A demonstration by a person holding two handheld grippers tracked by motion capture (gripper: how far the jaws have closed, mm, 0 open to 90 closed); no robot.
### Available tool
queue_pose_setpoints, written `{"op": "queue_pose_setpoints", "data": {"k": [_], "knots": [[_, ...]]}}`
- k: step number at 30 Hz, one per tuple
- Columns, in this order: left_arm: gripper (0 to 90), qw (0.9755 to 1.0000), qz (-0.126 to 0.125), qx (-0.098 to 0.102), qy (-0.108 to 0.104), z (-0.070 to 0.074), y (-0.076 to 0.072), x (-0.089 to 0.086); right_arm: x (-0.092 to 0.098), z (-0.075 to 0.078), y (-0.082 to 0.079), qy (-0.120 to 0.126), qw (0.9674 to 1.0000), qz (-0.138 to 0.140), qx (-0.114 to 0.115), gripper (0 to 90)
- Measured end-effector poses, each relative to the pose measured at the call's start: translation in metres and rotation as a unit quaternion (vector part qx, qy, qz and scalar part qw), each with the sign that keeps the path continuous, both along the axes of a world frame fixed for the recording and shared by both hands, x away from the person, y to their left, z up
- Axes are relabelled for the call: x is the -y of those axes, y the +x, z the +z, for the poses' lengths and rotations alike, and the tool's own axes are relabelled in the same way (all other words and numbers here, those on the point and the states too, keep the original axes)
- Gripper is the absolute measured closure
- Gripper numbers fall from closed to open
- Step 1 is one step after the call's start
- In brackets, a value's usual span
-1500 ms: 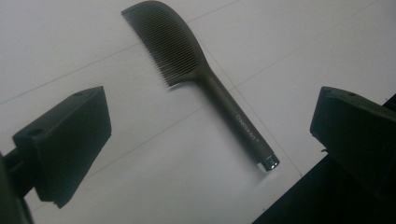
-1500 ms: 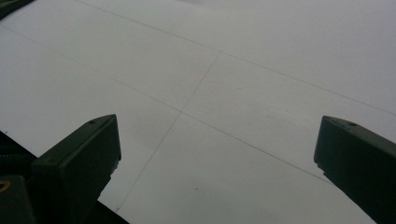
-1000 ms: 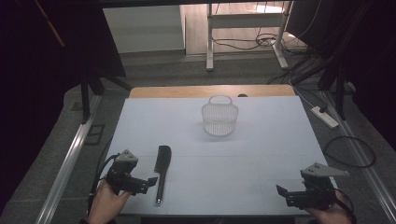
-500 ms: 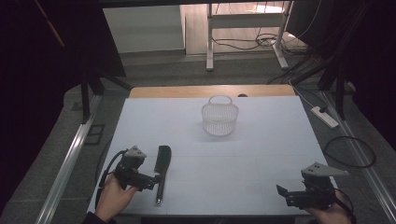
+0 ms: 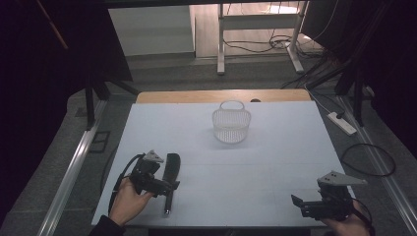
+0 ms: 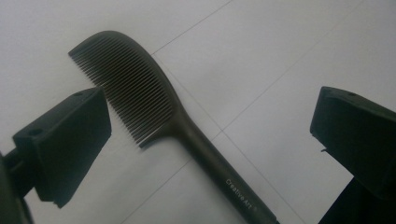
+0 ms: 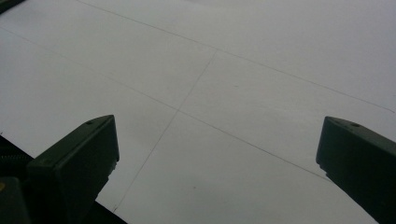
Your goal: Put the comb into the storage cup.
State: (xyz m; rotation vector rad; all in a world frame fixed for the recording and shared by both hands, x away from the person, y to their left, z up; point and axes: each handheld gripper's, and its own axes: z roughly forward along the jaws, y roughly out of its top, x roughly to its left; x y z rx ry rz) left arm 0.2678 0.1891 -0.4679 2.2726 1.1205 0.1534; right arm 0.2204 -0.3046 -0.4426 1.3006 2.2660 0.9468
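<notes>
Fingers (image 6: 70, 144) of left gripper (image 6: 210, 154) spread wide around dark comb (image 6: 140, 88), right gripper (image 7: 215, 163) wide open, white mesh basket (image 5: 231, 125) apparently empty

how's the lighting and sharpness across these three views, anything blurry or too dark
High view: the white table top is evenly lit, the room around it falls to near black, and the white mesh basket looks soft. Left gripper view: the dark plastic comb is sharp enough to show its teeth and handle lettering, while the close black jaws are slightly blurred. Right gripper view: dim, flat grey light, faint seam lines.

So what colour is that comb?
The comb is dark grey-brown, with small pale lettering on its handle; the left gripper view shows it best.
</notes>
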Motion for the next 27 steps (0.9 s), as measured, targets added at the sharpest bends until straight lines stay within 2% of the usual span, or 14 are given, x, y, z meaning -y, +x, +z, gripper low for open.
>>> {"op": "queue_pose_setpoints", "data": {"k": [11,15,20,23,27], "knots": [[0.1,0.9998,-0.012,-0.005,0.017,-0.002,0.010,0.018,0.000,0.000,0.000,-0.001,1.0000,0.001,-0.001,0.0],[0.1,0.9998,-0.017,-0.007,0.009,-0.002,0.012,0.022,0.000,0.000,0.001,-0.001,1.0000,0.001,-0.002,0.0],[1.5,0.9996,-0.016,-0.002,0.024,-0.002,0.013,0.026,0.000,-0.001,0.001,-0.002,1.0000,0.001,-0.003,0.0],[10.3,0.9996,-0.013,-0.004,0.025,-0.003,0.012,0.025,0.000,-0.001,0.001,-0.002,1.0000,0.002,-0.004,0.0],[32.6,0.9995,-0.001,-0.008,0.032,-0.003,0.011,0.023,-0.001,-0.001,0.001,-0.004,1.0000,0.000,-0.004,0.2]]}}
